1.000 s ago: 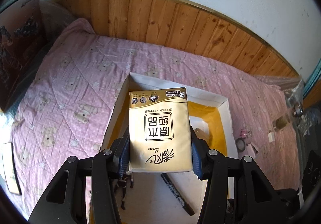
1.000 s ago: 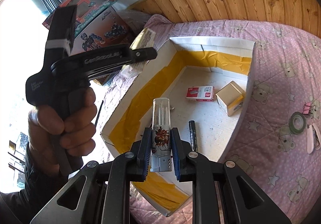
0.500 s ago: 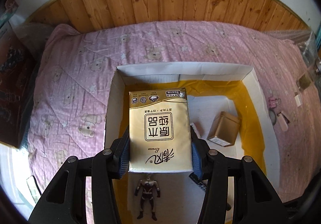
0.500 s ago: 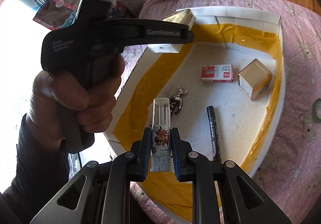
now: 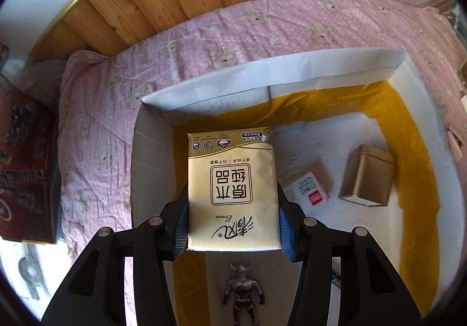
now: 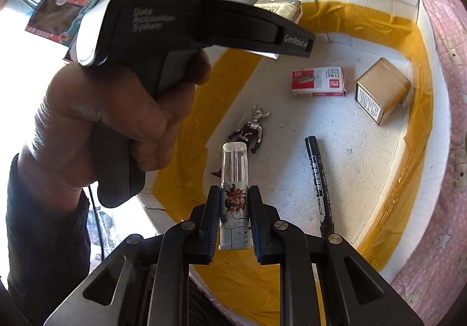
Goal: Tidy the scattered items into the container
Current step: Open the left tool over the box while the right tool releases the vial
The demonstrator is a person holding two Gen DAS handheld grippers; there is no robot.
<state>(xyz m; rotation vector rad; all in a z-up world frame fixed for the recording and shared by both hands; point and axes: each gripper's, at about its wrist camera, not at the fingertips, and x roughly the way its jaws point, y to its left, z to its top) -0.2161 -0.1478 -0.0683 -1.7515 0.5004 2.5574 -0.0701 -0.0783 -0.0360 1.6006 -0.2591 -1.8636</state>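
White cardboard container [image 5: 271, 83] with yellow tape lining its inner walls is seen resting on a pink bear-print quilt [image 5: 96, 127]. A cream-and-gold tissue pack [image 5: 232, 188] is clamped between the pads of the left gripper [image 5: 232, 221] and held above the container's near-left corner. A clear, printed plastic tube [image 6: 235, 197] is pinched by the right gripper [image 6: 234, 223] over the container's near edge. On the floor inside are seen a gold tin box [image 6: 381, 92], a red-and-white staple box [image 6: 318, 82], a black marker [image 6: 318, 183] and a small toy figure [image 6: 252, 130].
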